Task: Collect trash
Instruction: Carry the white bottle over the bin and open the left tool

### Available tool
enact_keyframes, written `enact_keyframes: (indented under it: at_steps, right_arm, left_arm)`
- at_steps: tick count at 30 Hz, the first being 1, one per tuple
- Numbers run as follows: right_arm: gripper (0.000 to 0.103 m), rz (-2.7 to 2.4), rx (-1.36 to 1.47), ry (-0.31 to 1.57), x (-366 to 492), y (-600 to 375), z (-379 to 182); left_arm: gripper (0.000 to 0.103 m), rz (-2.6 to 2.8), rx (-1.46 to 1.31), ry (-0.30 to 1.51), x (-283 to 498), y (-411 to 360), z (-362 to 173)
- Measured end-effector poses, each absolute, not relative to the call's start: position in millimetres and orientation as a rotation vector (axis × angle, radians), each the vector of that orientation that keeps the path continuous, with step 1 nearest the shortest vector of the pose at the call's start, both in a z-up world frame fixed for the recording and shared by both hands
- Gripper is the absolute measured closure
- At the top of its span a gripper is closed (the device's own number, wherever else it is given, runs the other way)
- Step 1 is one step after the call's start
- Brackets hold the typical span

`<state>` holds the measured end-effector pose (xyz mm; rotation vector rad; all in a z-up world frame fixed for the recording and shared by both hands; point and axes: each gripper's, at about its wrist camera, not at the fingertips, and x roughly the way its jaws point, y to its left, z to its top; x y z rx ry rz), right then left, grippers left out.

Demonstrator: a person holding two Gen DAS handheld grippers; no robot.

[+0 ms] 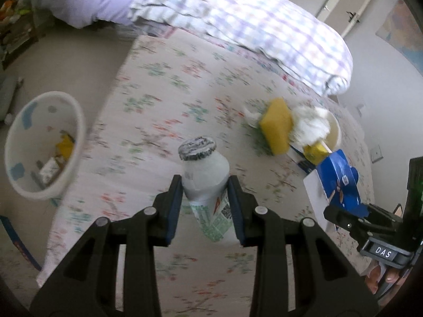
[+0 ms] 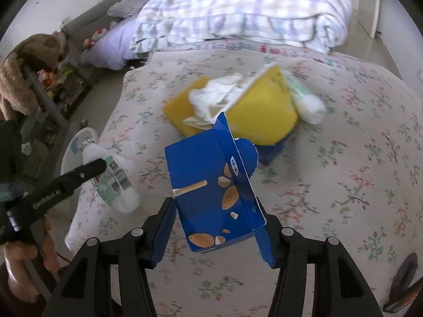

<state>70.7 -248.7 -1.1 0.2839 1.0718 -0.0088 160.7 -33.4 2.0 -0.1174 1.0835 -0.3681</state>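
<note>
Nearest the lens in the left wrist view: black fingers point(image 1: 182, 200) with blue pads, clamped on a small white bottle point(image 1: 205, 174) at lower centre of the frame. Left gripper point(image 1: 205, 189) pressing the bottle from both sides, foil cap tipped toward the upper left, green-printed label between the pads. Bottle lifted clear of the bed point(image 1: 169, 84), which fills the middle of the frame under a floral sheet.

Same kind of grip in the right wrist view: right gripper point(image 2: 215, 211) closed on a blue carton point(image 2: 211, 185) printed with almonds, held at centre frame, flap open and pointing upward. Pads touching both sides of the carton.

Beyond the carton, toward upper centre of that view, more trash in a heap on the bed: a yellow container point(image 2: 264, 111) stuffed with white tissue point(image 2: 211, 95), a second pale bottle point(image 2: 306, 100) just beside it at the right.

White bin point(image 1: 45, 148) at the left edge of the left wrist view, on the floor beside the bed, already with yellow and paper scraps inside.

Checked quilt point(image 1: 238, 18) folded across the upper part of the bed, lilac pillow point(image 1: 90, 2) at upper left. Brown plush toy point(image 2: 23, 74) at the left edge of the right wrist view.
</note>
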Motion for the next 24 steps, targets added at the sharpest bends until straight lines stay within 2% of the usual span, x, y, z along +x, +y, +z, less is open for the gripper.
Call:
enact_keyframes:
  at_steps: [24]
  right_arm:
    - [0.046,0.148,0.187,1.087,125,-146,-10]
  left_arm:
    - [0.067,-0.106,-0.260,0.941,189,138,16]
